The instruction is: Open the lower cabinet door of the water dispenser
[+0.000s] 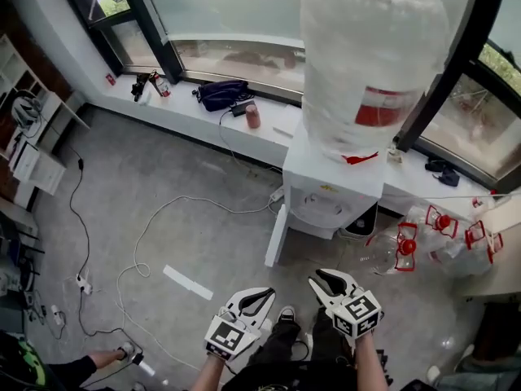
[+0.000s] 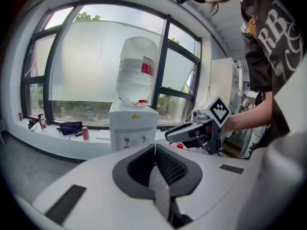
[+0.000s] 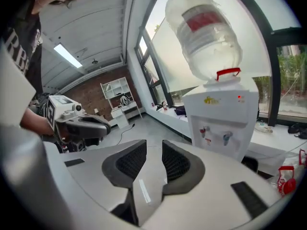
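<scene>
Right of centre stands the water dispenser (image 1: 334, 190), and its lower cabinet door (image 1: 277, 236) looks already swung out leftward. Your left gripper (image 1: 264, 295) is closed and empty, your right gripper (image 1: 324, 278) slightly parted and empty. Keep both clear of that door.

Bottle (image 1: 374, 55): top cut off by the head view's upper edge.
Water dispenser (image 2: 133, 126): lower cabinet hidden behind the left gripper's (image 2: 154, 145) own body. In the right gripper view it is hidden likewise, behind the right gripper (image 3: 154, 143).
Labels by the taps (image 3: 216, 134): too small to read.
Person (image 1: 49, 373), lower left corner: cut off by the edges.
</scene>
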`<control>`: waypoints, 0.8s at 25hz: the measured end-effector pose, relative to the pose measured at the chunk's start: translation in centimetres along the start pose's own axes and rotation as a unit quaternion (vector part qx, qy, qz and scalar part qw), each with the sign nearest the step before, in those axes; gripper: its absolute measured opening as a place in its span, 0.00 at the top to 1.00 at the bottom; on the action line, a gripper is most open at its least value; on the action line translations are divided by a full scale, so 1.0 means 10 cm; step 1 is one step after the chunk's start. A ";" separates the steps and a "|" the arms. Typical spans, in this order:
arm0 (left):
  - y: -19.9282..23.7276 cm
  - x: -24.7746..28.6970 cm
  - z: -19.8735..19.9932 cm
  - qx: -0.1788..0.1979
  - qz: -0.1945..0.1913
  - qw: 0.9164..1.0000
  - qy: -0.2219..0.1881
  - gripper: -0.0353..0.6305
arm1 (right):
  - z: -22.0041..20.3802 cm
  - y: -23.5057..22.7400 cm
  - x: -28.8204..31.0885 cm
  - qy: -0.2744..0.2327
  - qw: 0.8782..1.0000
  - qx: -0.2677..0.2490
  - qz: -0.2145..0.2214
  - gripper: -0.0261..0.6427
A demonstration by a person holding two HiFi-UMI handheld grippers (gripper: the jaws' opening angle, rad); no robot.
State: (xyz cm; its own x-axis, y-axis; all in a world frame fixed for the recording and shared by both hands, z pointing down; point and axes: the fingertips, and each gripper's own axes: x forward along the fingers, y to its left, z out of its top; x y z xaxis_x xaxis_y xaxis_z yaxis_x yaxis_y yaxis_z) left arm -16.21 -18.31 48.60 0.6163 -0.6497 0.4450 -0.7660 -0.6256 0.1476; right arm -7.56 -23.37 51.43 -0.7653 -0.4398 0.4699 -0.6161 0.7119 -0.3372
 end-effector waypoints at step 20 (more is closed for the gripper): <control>-0.80 -0.43 0.40 0.036 -0.038 0.999 -0.007 0.92 | 0.32 0.59 -1.75 -0.078 0.993 -0.013 -0.090 0.81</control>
State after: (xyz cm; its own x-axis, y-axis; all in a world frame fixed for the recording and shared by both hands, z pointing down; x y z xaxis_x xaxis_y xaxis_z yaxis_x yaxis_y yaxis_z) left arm -11.98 -12.27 41.95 0.6757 -0.6047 0.4217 -0.7017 -0.7030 0.1163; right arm 1.64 -13.23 38.56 -0.6641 -0.6390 0.3883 -0.7420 0.6269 -0.2374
